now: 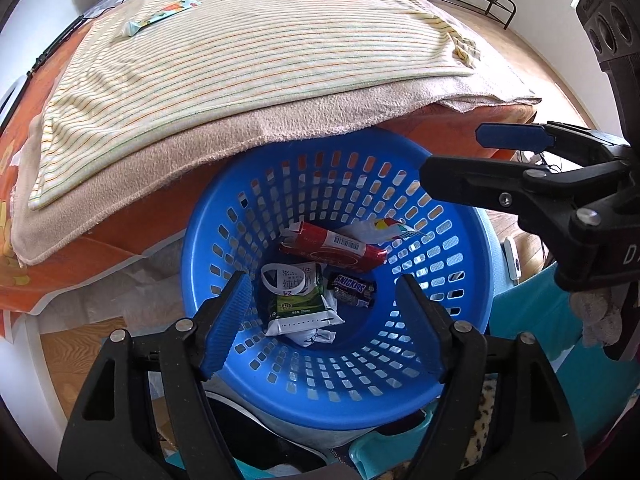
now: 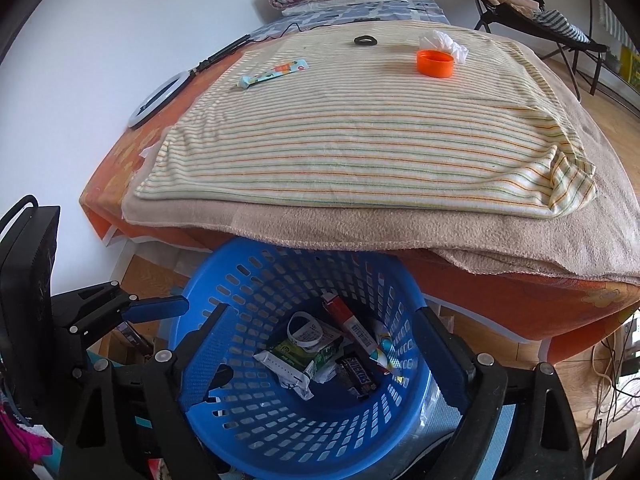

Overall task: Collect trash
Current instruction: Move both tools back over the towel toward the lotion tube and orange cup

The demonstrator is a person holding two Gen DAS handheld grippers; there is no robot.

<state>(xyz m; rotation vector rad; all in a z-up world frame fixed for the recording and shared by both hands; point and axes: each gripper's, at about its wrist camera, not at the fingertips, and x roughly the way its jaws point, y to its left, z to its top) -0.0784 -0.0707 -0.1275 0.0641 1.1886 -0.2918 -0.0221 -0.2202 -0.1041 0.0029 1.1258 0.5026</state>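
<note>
Both hand-held grippers hang over a blue basket (image 1: 336,364), the left hand-held gripper (image 1: 322,312) and the right hand-held gripper (image 2: 324,354) each spread wide with nothing between the fingers. In the basket's bottom lie a red packet (image 1: 334,247), a green carton (image 1: 298,300), a Snickers wrapper (image 1: 352,289) and a colourful wrapper (image 2: 385,345). On the striped cloth (image 2: 360,132) over the tabletop beyond, a tube (image 2: 274,73) lies toward 11 o'clock in the right wrist view, an orange cap (image 2: 435,63) toward 1 o'clock touches a crumpled tissue (image 2: 444,43), and a black ring (image 2: 365,40) sits near 12.
</note>
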